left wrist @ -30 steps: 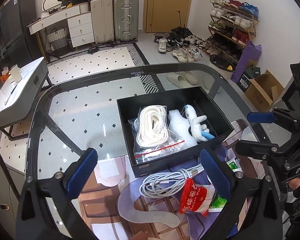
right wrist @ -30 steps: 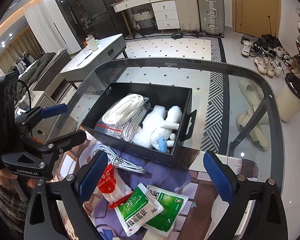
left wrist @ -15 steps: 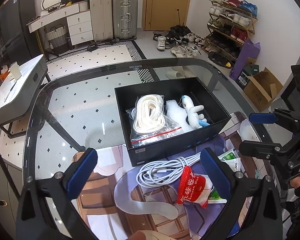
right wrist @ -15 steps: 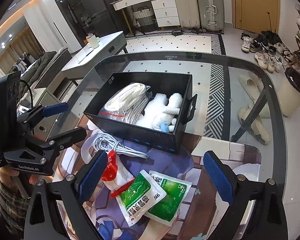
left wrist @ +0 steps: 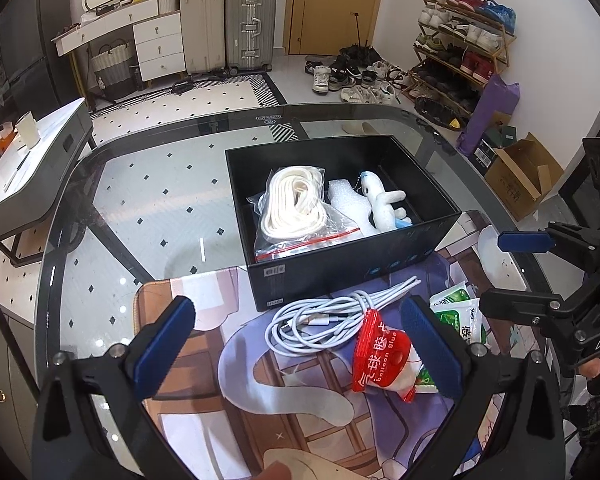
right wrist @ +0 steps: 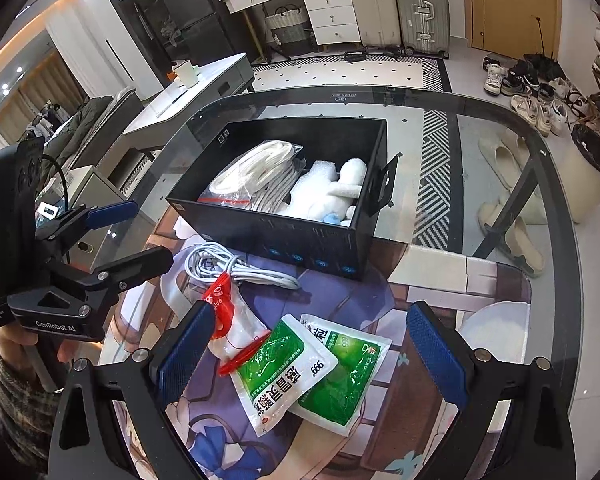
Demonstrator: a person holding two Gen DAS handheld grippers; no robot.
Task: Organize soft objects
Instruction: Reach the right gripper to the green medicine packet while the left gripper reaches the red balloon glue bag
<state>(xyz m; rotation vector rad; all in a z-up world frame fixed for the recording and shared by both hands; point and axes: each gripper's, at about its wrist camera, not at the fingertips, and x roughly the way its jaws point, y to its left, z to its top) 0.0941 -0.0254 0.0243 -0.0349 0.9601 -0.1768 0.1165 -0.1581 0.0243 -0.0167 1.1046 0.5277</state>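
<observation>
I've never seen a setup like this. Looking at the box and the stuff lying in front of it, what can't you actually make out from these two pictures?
- Left wrist view: most of the green sachets are hidden behind the left gripper finger and the red balloon glue packet.
- Both views: whatever lies under the bagged white rope and plush toy in the black box is covered.
- Right wrist view: the white cable coil's ends are tucked under the packet.
</observation>
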